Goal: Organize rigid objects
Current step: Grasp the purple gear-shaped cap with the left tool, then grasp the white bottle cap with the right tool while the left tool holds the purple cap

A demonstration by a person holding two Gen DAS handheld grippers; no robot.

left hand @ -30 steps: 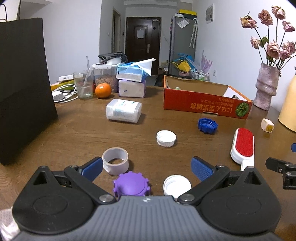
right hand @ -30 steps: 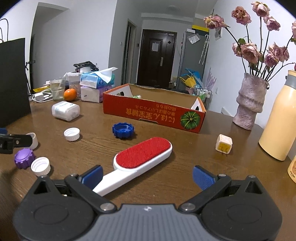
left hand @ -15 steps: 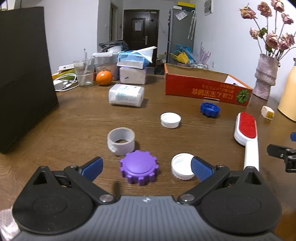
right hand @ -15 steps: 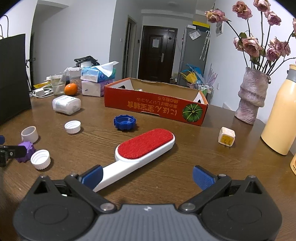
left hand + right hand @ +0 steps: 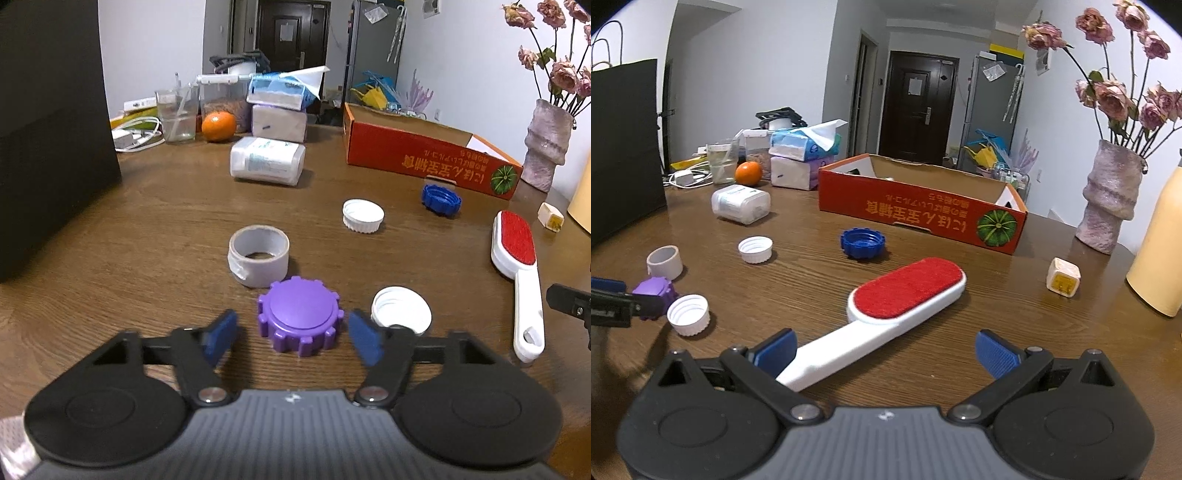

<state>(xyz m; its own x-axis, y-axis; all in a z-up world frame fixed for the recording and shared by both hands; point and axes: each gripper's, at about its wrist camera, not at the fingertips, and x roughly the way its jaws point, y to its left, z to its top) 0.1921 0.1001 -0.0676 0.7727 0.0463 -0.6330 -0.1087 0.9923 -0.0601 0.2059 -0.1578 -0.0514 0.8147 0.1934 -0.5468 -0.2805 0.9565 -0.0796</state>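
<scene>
A purple toothed cap (image 5: pixel 300 318) lies on the wooden table between the blue pads of my left gripper (image 5: pixel 293 339), which is open with small gaps on both sides. It also shows in the right wrist view (image 5: pixel 654 295). A grey ring (image 5: pixel 258 260), two white caps (image 5: pixel 401 311) (image 5: pixel 363 215) and a blue cap (image 5: pixel 441 199) lie around it. My right gripper (image 5: pixel 884 350) is open; the white handle of a red lint brush (image 5: pixel 905 291) lies by its left pad. The brush also shows in the left wrist view (image 5: pixel 515 251).
An open red cardboard box (image 5: pixel 923 210) stands behind the caps. A white bottle (image 5: pixel 267 160) lies on its side. A black bag (image 5: pixel 44 122) stands at the left. A vase (image 5: pixel 1108 199), a yellow flask (image 5: pixel 1160 251) and a small cube (image 5: pixel 1063 277) are at the right.
My left gripper has moved forward and its jaws have narrowed, so the purple cap now lies between the pads. The right gripper has edged closer to the brush handle.
</scene>
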